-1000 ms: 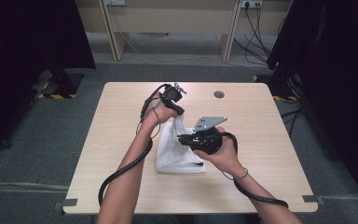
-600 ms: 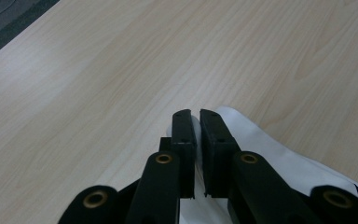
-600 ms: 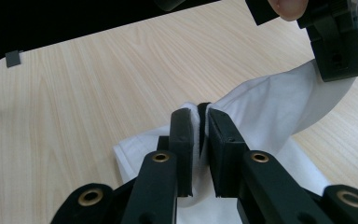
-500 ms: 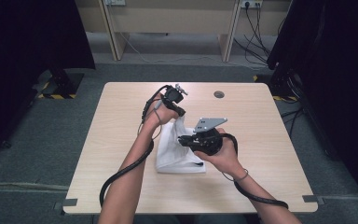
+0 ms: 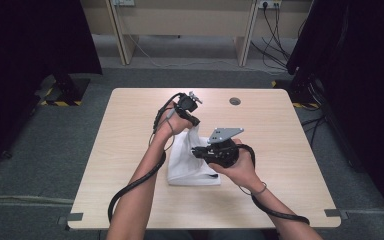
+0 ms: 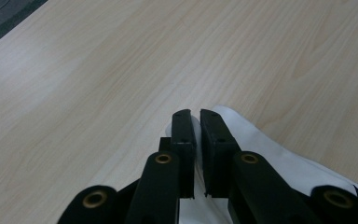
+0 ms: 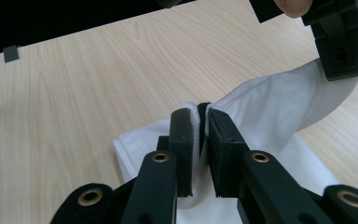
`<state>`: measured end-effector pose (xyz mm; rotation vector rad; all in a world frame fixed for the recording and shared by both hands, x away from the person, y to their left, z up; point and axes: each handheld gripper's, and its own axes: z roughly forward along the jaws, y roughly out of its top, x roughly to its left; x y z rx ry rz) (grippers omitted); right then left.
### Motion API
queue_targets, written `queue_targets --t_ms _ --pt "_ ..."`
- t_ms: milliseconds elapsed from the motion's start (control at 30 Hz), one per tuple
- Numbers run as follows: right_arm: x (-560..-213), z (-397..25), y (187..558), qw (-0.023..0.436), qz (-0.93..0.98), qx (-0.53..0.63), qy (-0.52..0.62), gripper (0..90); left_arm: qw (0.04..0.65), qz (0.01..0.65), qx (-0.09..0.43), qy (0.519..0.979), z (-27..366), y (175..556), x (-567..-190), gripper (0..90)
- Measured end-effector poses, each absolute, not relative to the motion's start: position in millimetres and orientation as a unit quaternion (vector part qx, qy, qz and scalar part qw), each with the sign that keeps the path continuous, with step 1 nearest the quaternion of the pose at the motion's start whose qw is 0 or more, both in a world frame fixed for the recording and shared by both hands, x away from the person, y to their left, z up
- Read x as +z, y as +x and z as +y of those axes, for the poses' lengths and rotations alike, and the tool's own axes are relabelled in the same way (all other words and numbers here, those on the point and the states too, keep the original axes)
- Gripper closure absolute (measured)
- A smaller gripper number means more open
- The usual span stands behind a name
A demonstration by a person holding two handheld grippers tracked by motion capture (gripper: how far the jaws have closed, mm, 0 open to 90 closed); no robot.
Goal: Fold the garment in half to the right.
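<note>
Pinching the white cloth (image 5: 192,165), left gripper (image 6: 195,114) and right gripper (image 7: 199,111) lift its fold off the table (image 5: 130,130).

Both forearms reach in from the near edge of the table. The left gripper (image 5: 194,121) is held farther out and raised, its cable looping back along the arm, its jaws pinched together on white cloth (image 6: 261,144). The right gripper (image 5: 198,151), nearer the person and pointing left, is likewise clamped on the cloth, grey plate on top.
</note>
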<state>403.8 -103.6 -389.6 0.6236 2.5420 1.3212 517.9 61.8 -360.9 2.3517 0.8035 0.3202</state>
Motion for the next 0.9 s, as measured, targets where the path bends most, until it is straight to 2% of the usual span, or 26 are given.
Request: queue_targets --t_ms 900 --pt "-398.1 -107.0 403.0 0.100 0.865 0.441 0.215 80.8 0.313 0.304 0.119 0.892 58.3 517.3 -366.6 83.2"
